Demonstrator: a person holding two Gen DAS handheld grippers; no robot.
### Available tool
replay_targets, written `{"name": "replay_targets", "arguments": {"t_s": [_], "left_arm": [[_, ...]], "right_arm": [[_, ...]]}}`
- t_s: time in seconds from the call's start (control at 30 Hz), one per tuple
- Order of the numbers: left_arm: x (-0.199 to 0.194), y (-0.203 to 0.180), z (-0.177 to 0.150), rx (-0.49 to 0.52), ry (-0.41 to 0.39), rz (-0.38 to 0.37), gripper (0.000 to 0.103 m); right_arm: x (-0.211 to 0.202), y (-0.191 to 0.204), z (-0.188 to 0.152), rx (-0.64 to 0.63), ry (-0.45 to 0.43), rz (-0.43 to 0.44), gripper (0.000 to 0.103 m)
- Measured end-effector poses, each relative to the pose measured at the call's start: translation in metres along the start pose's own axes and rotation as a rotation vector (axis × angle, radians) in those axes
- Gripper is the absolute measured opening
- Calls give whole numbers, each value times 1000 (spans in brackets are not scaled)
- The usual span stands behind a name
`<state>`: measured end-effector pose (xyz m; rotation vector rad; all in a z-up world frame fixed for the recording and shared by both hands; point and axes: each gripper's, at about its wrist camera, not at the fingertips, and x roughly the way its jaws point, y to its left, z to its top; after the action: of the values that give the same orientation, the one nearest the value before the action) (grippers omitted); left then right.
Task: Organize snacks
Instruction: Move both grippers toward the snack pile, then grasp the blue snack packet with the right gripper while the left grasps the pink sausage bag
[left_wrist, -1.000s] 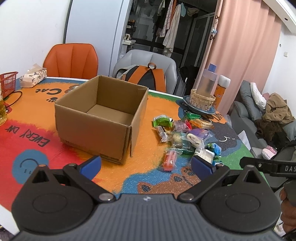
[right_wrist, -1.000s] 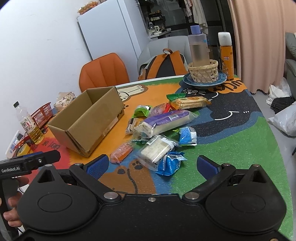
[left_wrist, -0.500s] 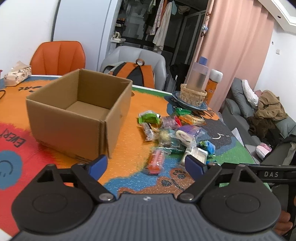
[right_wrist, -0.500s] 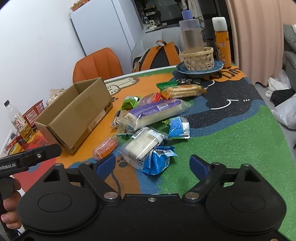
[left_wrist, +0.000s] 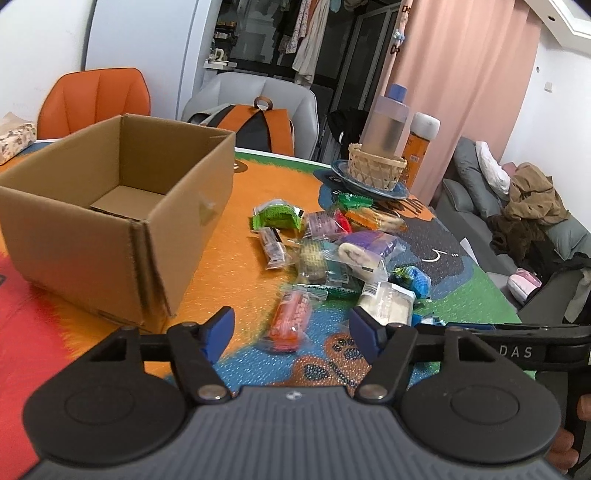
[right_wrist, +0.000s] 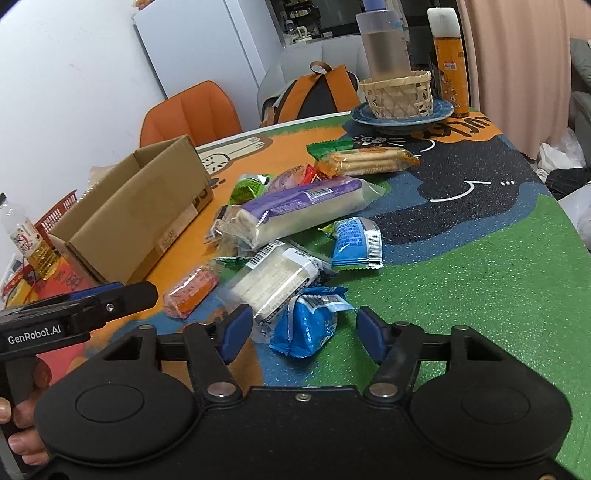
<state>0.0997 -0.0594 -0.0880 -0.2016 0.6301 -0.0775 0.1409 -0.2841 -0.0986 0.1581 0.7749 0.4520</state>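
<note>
An open empty cardboard box (left_wrist: 110, 221) (right_wrist: 140, 218) stands on the colourful table mat. To its right lies a pile of wrapped snacks. My left gripper (left_wrist: 291, 330) is open and empty, its fingers on either side of an orange-pink packet (left_wrist: 290, 319) (right_wrist: 190, 295) and close to it. My right gripper (right_wrist: 304, 332) is open and empty, its fingers on either side of a blue packet (right_wrist: 306, 328). A clear pack of white wafers (right_wrist: 277, 284) (left_wrist: 386, 304), a long purple-wrapped roll (right_wrist: 299, 210) and a second blue packet (right_wrist: 356, 243) lie just beyond.
A wicker basket (right_wrist: 397, 94) on a blue plate holds a bottle at the far table end, an orange spray can (right_wrist: 448, 55) beside it. Chairs with a backpack (left_wrist: 258, 125) stand behind the table. A red basket (right_wrist: 55, 214) and an oil bottle are left of the box.
Both grippers have moved forward and down toward the snack pile. The left one has shifted right, from near the box to the orange-pink packet. Both stay open.
</note>
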Motion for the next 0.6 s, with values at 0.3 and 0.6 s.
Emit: {"name": "replay_targets", "arguments": {"t_s": [0.3, 0.6], "left_arm": [[27, -1, -2, -4, 35, 1, 55], [35, 1, -8, 9, 51, -8, 31]], "right_arm": [[10, 1, -1, -39, -6, -42, 51], [6, -10, 2, -1, -18, -40, 32]]}}
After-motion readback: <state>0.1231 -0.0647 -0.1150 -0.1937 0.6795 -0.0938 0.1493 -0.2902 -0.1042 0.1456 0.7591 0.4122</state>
